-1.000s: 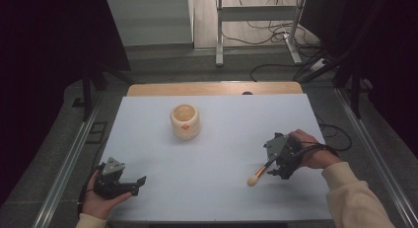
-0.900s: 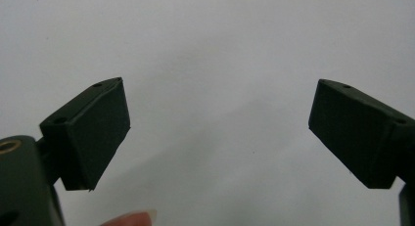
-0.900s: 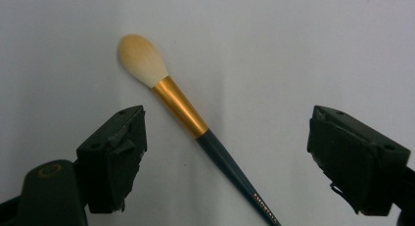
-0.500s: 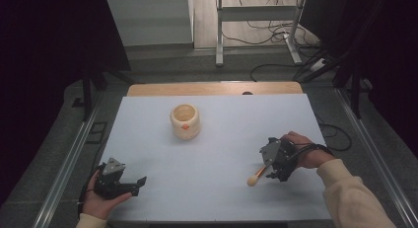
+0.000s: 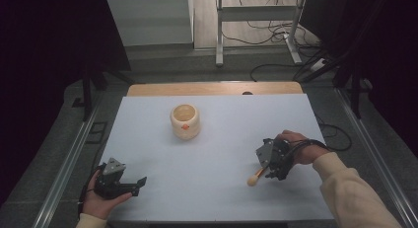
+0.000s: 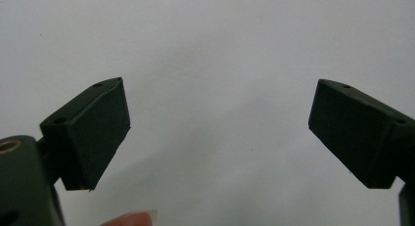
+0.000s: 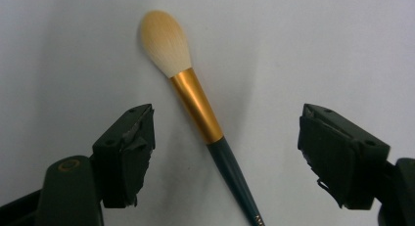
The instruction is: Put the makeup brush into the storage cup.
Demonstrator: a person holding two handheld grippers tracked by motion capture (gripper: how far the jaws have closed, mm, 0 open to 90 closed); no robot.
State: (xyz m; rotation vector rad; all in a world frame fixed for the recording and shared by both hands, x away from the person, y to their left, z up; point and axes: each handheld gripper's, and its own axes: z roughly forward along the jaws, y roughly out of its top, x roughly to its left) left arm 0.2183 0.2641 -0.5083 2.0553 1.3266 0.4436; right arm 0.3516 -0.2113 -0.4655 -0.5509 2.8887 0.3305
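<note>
A white table [image 5: 212, 198] is seen from above, with a strip of wooden board [image 5: 212, 88] along its far edge. A cream-coloured, round pot [image 5: 185, 121] with an open top and a small orange mark on its front is set upright toward the far middle of the table, well apart from both hands.

The right gripper [image 5: 268, 161] is held at the near right of the table, with the person's hand and a pale sleeve [image 5: 345, 188] behind it. Its jaws are spread wide, and they have just been closing a little. A makeup brush [image 7: 195, 103] is seen lying flat on the table between them, touched by neither pad in the right gripper view. The brush has a pale, rounded tuft, a gold ferrule and a dark teal handle, and in the high view its tuft [image 5: 253, 180] is pointed toward the near edge, away from the gripper.

The left gripper [image 5: 133, 186] is held at the near left corner, low over the table. Its jaws are seen standing wide apart in the left gripper view [image 6: 220, 133], with only bare white table between them. A fingertip [image 6: 129, 219] is shown at the bottom edge of that view.
</note>
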